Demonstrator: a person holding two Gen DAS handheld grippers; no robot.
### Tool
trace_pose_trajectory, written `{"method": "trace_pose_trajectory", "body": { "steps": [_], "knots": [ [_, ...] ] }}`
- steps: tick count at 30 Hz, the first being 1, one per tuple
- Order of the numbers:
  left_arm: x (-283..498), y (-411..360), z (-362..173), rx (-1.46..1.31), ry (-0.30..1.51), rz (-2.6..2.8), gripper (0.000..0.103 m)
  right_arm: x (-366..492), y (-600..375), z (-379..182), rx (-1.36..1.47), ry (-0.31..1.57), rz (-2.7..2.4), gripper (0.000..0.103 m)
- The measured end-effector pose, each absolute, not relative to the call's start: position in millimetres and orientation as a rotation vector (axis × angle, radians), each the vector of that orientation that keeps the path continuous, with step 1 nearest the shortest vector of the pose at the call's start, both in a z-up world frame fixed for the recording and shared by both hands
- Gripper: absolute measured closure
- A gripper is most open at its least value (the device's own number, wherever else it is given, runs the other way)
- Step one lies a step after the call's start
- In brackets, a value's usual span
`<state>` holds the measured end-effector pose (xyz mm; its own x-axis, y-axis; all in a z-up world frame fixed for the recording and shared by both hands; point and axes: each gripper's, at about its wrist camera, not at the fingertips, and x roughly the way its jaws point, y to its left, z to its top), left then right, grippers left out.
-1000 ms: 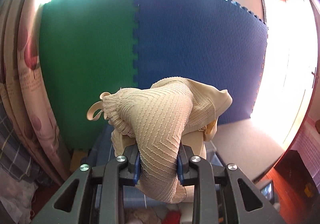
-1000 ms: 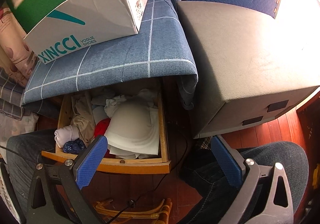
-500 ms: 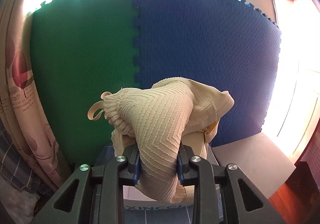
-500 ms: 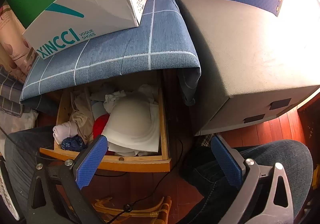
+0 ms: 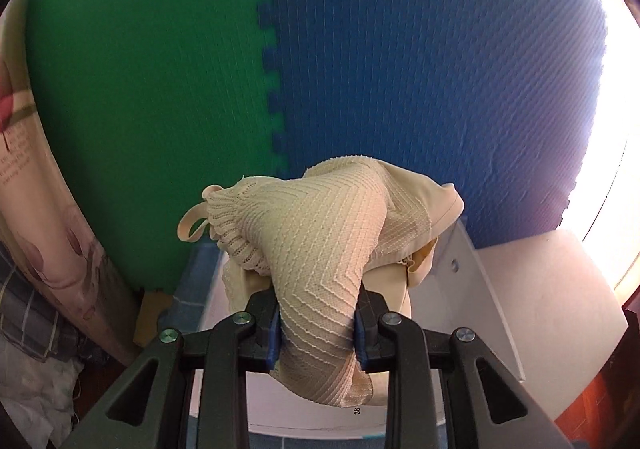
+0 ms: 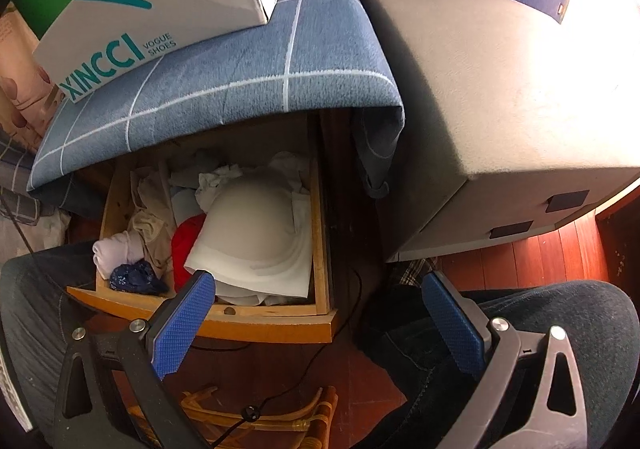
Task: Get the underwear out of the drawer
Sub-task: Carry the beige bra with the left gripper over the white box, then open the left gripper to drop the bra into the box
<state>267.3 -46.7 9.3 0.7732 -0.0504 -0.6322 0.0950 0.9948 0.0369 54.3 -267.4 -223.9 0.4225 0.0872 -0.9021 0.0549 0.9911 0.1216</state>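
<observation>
One cream underwear [image 5: 320,249] is clamped between left gripper [image 5: 316,325] fingers above shoe box [image 5: 472,289]; release is advised there. Right gripper [image 6: 320,325] fingers are spread near drawer [image 6: 224,317].

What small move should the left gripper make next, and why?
Probably lower and open over the white shoebox: the left gripper is shut on the cream underwear, already out of the drawer and above the box.

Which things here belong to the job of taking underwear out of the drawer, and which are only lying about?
Belong to the job:
- cream underwear, clamped in the left hand-held gripper
- open drawer
- right hand-held gripper, open

Only lying about:
- shoe box
- blue checked cloth
- grey box
</observation>
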Motion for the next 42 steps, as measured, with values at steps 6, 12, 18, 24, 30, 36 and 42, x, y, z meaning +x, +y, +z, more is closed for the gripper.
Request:
{"method": "trace_pose_trajectory", "body": {
  "steps": [6,12,18,24,30,36,42],
  "knots": [
    [293.9,-53.0,-22.4,0.05,0.76,-0.043,0.076,58.0,-267.8,-231.9,0.133,1.155,0.022,0.0],
    [316.6,-55.2,-48.1,0.042,0.838,-0.013,0.075,59.5,-267.3,-236.6,0.127,1.165,0.022,0.0],
    [331.3,-53.2,-66.2,0.033,0.91,0.016,0.075,60.8,-266.2,-240.2,0.12,1.174,0.025,0.0],
    [336.8,-52.6,-75.0,0.038,0.924,0.034,0.075,61.4,-264.2,-242.3,0.112,1.179,0.028,0.0],
    [338.4,-54.4,-80.0,0.041,0.932,0.034,0.073,61.6,-265.4,-243.2,0.115,1.184,0.024,0.0],
    [338.2,-55.5,-80.2,0.031,0.936,0.033,0.048,60.3,-266.4,-243.3,0.112,1.184,0.015,0.0],
    [328.5,-51.3,-72.4,-0.004,0.863,-0.011,0.039,58.5,-265.6,-240.8,0.097,1.168,0.005,0.0]
  ]
}}
